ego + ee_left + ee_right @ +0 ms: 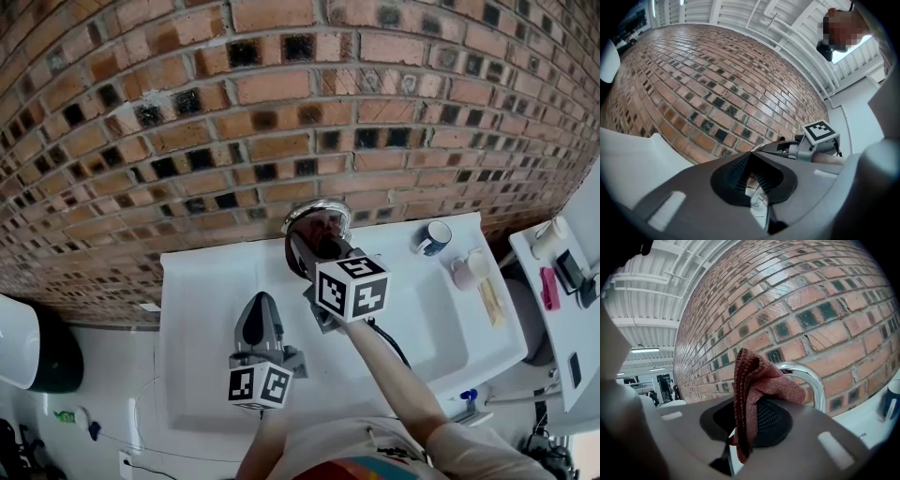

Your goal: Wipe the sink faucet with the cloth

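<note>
So, nearest the camera in the head view, the left gripper (261,300) hangs over the white sink (202,309) basin with its jaws together and nothing between them. It sits at roughly 7 o'clock from the right gripper (311,247), which is up by the tap. The right one's jaws are clamped on the cloth (754,380) – a reddish-brown knit thing, bunched up and sticking out past the tips. The cloth is pressed against the faucet (813,380), right on its chrome arch. A blue-and-white mug (434,237) stands on the sink ledge at about 3 o'clock from the faucet. Behind it all – the brick wall (281,94).
</note>
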{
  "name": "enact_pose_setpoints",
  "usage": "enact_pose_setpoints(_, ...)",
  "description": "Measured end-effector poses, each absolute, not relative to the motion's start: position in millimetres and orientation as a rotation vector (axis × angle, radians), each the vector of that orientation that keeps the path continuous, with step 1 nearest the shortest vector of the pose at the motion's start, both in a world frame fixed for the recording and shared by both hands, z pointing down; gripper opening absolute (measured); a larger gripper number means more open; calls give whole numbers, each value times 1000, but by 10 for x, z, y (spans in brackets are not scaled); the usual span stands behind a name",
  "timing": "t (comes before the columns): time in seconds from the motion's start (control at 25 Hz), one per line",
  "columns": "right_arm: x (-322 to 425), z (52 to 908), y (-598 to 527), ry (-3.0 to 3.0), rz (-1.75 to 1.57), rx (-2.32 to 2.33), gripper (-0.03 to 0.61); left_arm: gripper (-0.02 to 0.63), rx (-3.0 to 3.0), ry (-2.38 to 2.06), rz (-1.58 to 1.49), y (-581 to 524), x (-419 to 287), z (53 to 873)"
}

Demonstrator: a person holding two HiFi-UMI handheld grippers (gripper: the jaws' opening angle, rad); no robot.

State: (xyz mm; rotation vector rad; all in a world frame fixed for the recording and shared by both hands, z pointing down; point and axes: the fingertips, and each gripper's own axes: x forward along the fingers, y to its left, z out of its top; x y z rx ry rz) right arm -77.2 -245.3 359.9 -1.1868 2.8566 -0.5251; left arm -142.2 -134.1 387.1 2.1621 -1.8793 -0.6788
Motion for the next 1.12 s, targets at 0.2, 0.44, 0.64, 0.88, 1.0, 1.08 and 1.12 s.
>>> enact_pose_setpoints(0.2, -955, 3456, -2332, 2922, -431, -1098, 44, 0, 2154, -1886, -684, -1347, -1447, 3854)
enact_pose_setpoints(0.44, -1040, 3646, -2458, 2979, -421, -1169, 44, 0, 2151, -1897, -699, -1327, -1486, 3850)
enact_pose_setpoints(0.64, -880, 3370, -2528, 2892, -359, -1217, 44, 0, 2140, -1900, -695, -1332, -1512, 3858)
enact_pose_setpoints(0.88, -422, 3144, -2728, 2777, -324, -1359, 44, 0, 2149, -1882, -689, -1346, -1448, 3868)
enact_pose_setpoints(1.0, -162, 3130, -2787, 2729, -304, -1456, 44, 0, 2148, -1876, -696, -1354, -1431, 3883)
enact_pose_setpoints(1.08, 3, 3181, -2817, 2718, -285, -1535, 44, 0, 2145, -1873, -690, -1358, -1415, 3898)
enact_pose_setpoints(1.12, 79, 3231, -2827, 2718, -275, -1576, 44, 0, 2146, -1869, -693, -1363, -1406, 3916)
